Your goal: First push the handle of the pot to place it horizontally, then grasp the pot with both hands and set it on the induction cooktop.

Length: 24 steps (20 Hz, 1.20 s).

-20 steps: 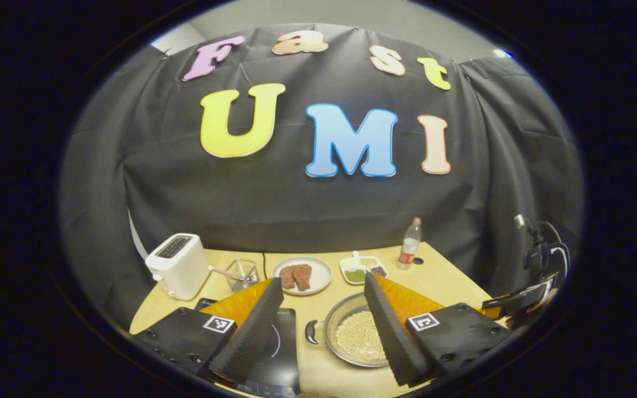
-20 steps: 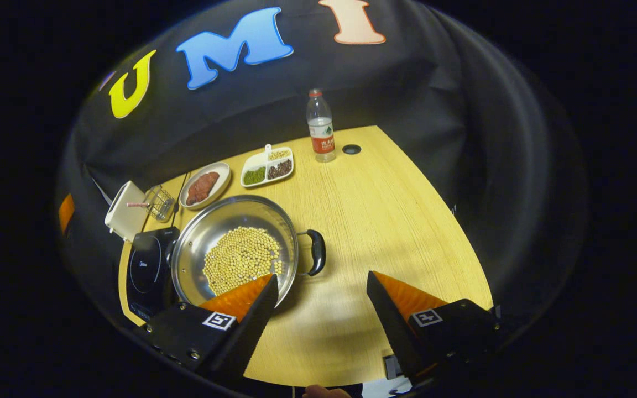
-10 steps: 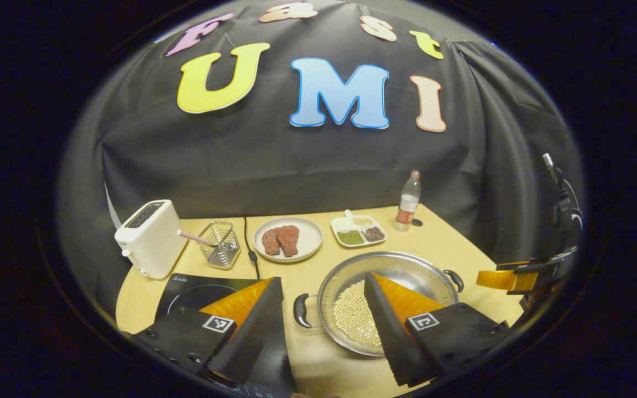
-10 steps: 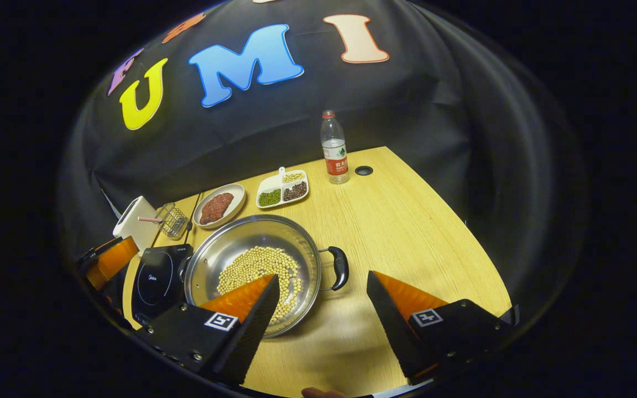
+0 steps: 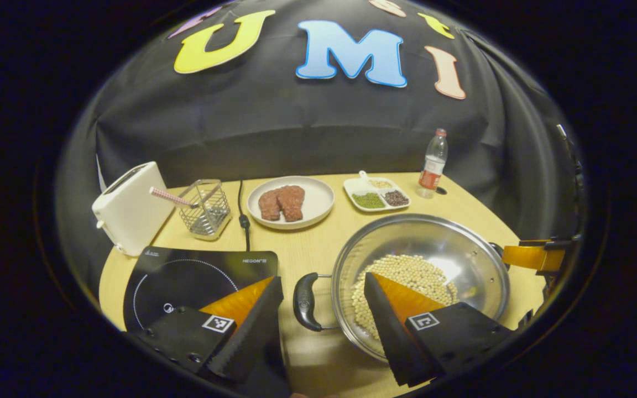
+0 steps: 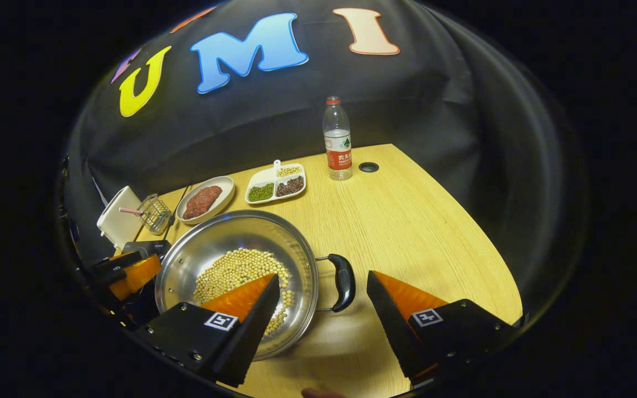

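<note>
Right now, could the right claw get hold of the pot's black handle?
Probably yes: the right claw stands open, the handle lies between its fingers just ahead, and nothing blocks it.

One pot, one cooktop, one toaster, one bottle, two dishes, one wire basket.

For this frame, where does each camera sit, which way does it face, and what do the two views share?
Left gripper view: rides the left gripper, facing the pot's left handle, induction cooktop and toaster; own open fingers frame the handle.
Right gripper view: rides the right gripper, facing the pot's right handle; own open fingers at the bottom.
Shared: the pot of soybeans, plate of meat, water bottle.
</note>
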Motion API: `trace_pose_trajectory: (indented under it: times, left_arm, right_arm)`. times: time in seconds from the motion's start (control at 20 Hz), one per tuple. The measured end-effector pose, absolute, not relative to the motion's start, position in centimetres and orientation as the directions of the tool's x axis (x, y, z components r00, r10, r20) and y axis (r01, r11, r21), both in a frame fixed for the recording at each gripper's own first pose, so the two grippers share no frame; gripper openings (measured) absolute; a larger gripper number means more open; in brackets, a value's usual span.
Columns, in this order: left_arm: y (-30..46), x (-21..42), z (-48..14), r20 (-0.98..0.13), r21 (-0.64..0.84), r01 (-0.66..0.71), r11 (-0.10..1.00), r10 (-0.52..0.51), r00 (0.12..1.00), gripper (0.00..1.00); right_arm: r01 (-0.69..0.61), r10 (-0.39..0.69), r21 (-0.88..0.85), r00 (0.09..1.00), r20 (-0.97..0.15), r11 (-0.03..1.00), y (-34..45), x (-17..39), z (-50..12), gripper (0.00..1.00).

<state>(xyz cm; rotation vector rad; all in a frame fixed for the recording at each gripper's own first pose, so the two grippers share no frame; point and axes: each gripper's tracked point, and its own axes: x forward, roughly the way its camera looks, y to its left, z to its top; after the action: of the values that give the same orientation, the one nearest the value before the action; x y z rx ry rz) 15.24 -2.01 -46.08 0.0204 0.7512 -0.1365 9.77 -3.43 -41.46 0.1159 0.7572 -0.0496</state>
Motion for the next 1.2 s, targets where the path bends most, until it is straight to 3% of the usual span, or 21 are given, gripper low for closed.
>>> trace_pose_trajectory:
  times: [0.3, 0.35, 0.5, 0.85, 1.1, 1.15, 1.2]
  left_arm:
    - [-2.0, 16.0, -48.7, -0.713, -0.031, 0.134, 0.991, -0.116, 0.692, 1.0]
    - [-2.1, 16.1, -48.9, -0.717, -0.032, 0.133, 0.991, -0.115, 0.687, 0.96]
    - [-2.3, 16.3, -49.7, -0.727, -0.025, 0.133, 0.991, -0.109, 0.678, 1.0]
    - [-2.6, 16.4, -50.8, -0.738, 0.011, 0.158, 0.987, -0.098, 0.668, 0.97]
    - [-2.2, 16.6, -51.0, -0.735, 0.047, 0.161, 0.986, -0.075, 0.674, 0.75]
    - [-2.2, 16.6, -51.0, -0.736, 0.046, 0.162, 0.986, -0.076, 0.673, 0.77]
    - [-2.2, 16.6, -51.0, -0.735, 0.043, 0.163, 0.986, -0.079, 0.673, 0.77]
  right_arm:
    - [0.09, -0.015, 0.072, 0.715, -0.699, 0.993, -3.7, 11.2, -43.8, 0.98]
    - [0.091, -0.016, 0.069, 0.712, -0.702, 0.993, -3.7, 11.5, -44.2, 0.98]
    - [0.103, -0.038, 0.047, 0.696, -0.717, 0.994, -4.3, 11.6, -45.4, 0.99]
    - [0.128, -0.064, 0.03, 0.668, -0.742, 0.991, -4.8, 11.8, -47.8, 0.98]
    - [0.135, -0.046, 0.056, 0.649, -0.759, 0.989, -3.9, 12.0, -48.8, 0.82]
    - [0.134, -0.045, 0.053, 0.643, -0.765, 0.99, -4.0, 11.6, -48.7, 0.73]
    - [0.136, -0.043, 0.058, 0.641, -0.766, 0.989, -4.0, 11.6, -48.6, 0.72]
